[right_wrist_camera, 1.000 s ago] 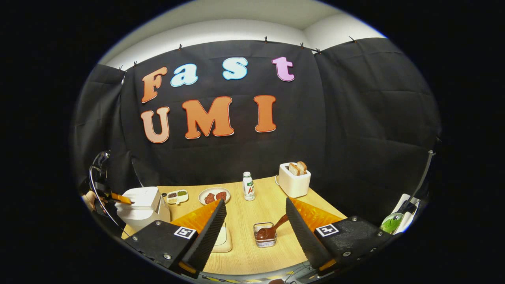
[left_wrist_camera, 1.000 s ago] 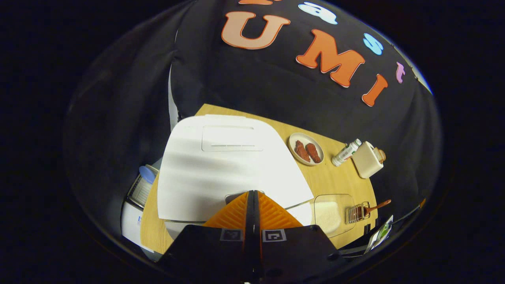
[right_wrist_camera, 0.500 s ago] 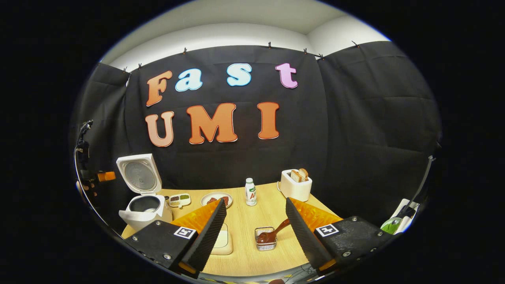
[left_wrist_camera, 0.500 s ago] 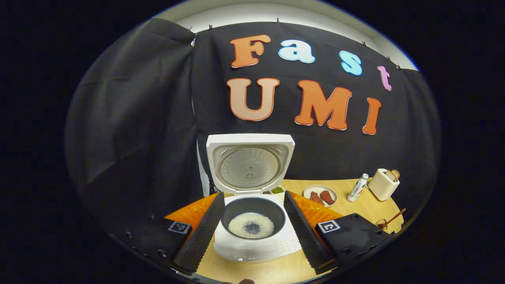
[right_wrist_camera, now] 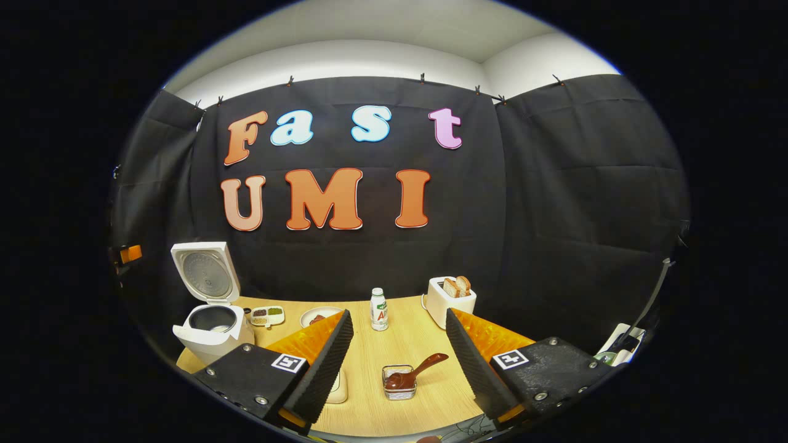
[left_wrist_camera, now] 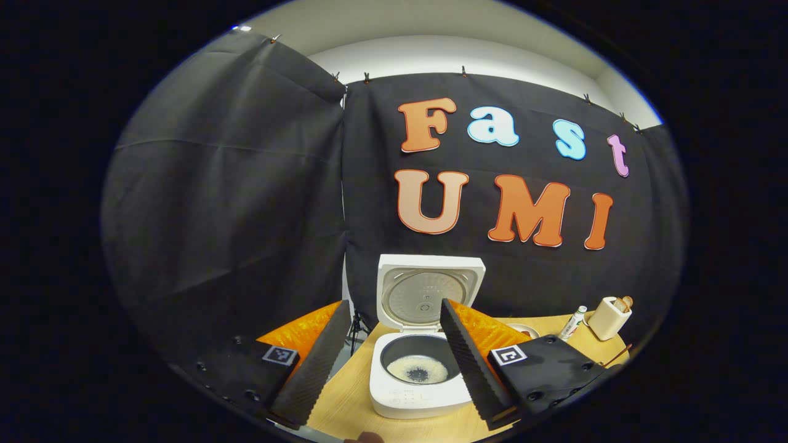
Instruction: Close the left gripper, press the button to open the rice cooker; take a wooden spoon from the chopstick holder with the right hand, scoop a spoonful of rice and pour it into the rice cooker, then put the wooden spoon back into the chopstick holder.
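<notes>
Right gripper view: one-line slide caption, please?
Open right hand-held gripper faces the wooden spoon in its chopstick holder; rice cooker stands open at left.

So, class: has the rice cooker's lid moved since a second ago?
Yes. The lid has swung up from flat over the rice cooker and stands upright behind the pot, before the booth wall.

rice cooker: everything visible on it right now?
The white, boxy plastic rice cooker stands on the wooden table's left end, lid swung up, upright, showing a ribbed metallic inner plate. The dark inner pot holds a thin ring of rice with bare bottom at centre. Faint controls mark the front panel. Neither the left gripper nor the right gripper touches it; both open.
</notes>
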`<move>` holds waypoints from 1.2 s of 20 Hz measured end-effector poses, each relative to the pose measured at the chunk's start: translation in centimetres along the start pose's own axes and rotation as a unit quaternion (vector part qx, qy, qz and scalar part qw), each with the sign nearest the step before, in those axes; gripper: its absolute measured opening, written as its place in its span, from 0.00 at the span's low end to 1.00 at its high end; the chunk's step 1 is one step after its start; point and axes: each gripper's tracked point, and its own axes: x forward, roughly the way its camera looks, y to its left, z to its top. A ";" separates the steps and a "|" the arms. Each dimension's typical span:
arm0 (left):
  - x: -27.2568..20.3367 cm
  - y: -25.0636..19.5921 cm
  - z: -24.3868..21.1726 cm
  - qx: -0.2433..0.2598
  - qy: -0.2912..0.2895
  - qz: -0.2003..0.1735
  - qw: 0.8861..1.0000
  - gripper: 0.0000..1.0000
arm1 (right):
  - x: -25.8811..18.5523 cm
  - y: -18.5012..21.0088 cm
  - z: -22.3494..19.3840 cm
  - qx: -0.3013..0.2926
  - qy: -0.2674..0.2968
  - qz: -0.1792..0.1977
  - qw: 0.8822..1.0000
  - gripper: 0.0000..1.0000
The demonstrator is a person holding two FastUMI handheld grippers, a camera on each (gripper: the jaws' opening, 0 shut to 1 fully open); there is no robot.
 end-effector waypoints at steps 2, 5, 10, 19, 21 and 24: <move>-0.4 0.8 -0.3 0.004 -0.002 0.008 1.000 0.98 | 0.9 -0.8 -1.2 0.002 0.005 -0.009 1.000 0.95; -0.8 0.9 -0.7 0.000 -0.006 0.006 1.000 0.98 | 2.6 -1.8 -3.8 0.016 0.016 -0.016 1.000 0.95; -0.8 0.0 -1.6 -0.001 -0.005 -0.004 1.000 0.98 | 6.7 -3.9 -9.5 0.076 0.052 -0.026 0.995 0.95; -1.2 -2.7 -2.5 0.026 -0.008 -0.007 1.000 0.98 | 13.7 -6.4 -19.4 0.223 0.117 -0.041 0.967 0.95; -1.5 -4.0 -2.5 0.035 -0.010 -0.012 0.999 0.98 | 14.7 -6.3 -21.1 0.249 0.131 -0.036 0.959 0.95; -1.9 -5.3 -3.1 0.040 -0.004 -0.012 0.999 0.98 | 16.0 -5.9 -22.2 0.286 0.140 -0.023 0.948 0.92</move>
